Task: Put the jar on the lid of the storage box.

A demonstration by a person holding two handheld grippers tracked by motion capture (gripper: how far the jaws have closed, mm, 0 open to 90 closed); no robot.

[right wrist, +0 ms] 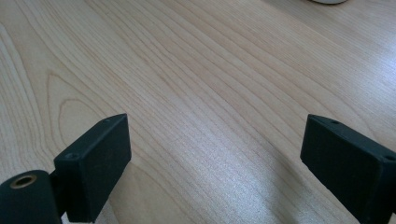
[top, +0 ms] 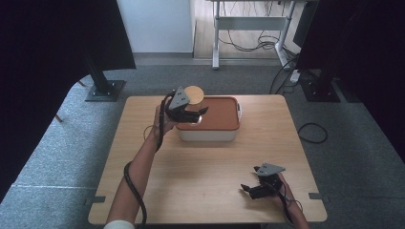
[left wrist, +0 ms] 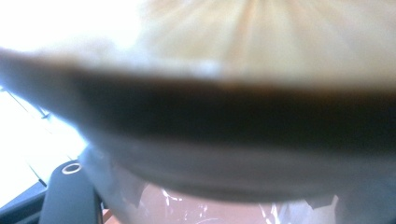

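Observation:
My left gripper (top: 197,114) hovers over the left end of a white box (top: 210,134) with an orange lid (top: 220,114), at the back middle of the wooden table (top: 215,162). It is shut on a round jar-like thing with a tan wooden lid (top: 195,93). In the left gripper view that wooden lid (left wrist: 243,42) is blurred and very close, with a clear part (left wrist: 196,210) under it and one black finger (left wrist: 70,198) at the bottom left. My right gripper (top: 249,189) rests at the front right of the table. Its jaws (right wrist: 215,163) stand wide apart over bare wood.
The carpet around the table holds two black stand bases (top: 105,89), loose cables (top: 313,132) and a white desk frame (top: 250,24) at the back. Dark curtains hang at both sides. The white box's edge (right wrist: 329,1) peeks in at the top of the right gripper view.

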